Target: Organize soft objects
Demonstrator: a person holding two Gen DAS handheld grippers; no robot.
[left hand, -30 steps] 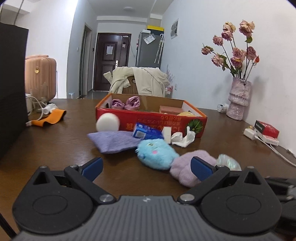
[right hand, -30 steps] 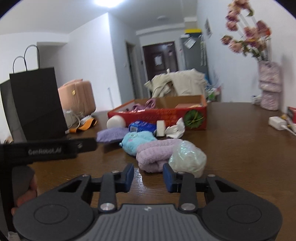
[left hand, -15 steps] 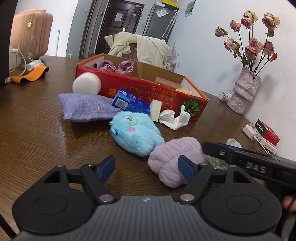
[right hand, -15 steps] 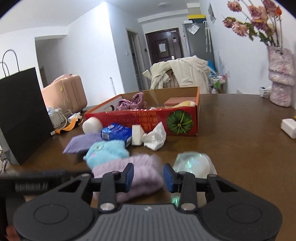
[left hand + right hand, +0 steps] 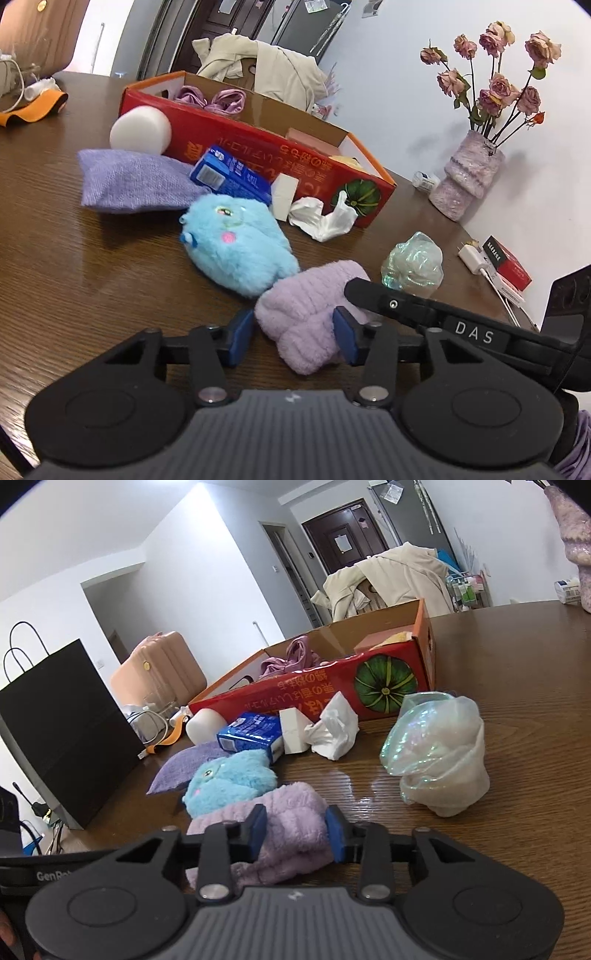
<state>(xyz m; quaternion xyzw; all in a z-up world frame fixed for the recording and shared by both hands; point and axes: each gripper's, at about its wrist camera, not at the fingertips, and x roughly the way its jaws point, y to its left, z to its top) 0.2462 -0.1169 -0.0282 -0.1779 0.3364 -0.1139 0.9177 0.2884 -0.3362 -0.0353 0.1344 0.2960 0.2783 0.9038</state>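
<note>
A fluffy lilac towel roll (image 5: 314, 310) lies on the brown table, and it also shows in the right wrist view (image 5: 288, 830). My left gripper (image 5: 293, 338) has its jaws around one end of the roll, touching its sides. My right gripper (image 5: 295, 829) has its jaws around the other end. A blue plush toy (image 5: 236, 243) lies just behind the roll. A purple cloth pad (image 5: 133, 181), a white foam cylinder (image 5: 142, 127), a crumpled tissue (image 5: 321, 219) and an iridescent wrapped bundle (image 5: 439, 753) lie nearby. The red cardboard box (image 5: 266, 147) holds pink satin pieces.
A blue tissue pack (image 5: 229, 177) and a white block (image 5: 282, 195) lean on the box. A vase of roses (image 5: 465, 177), a charger and a red packet (image 5: 506, 262) stand at the right. A black paper bag (image 5: 62, 731) stands at the left.
Both grippers have moved forward and down onto the lilac towel roll. The left jaws have narrowed around it; the right gripper has shifted left from the iridescent bundle.
</note>
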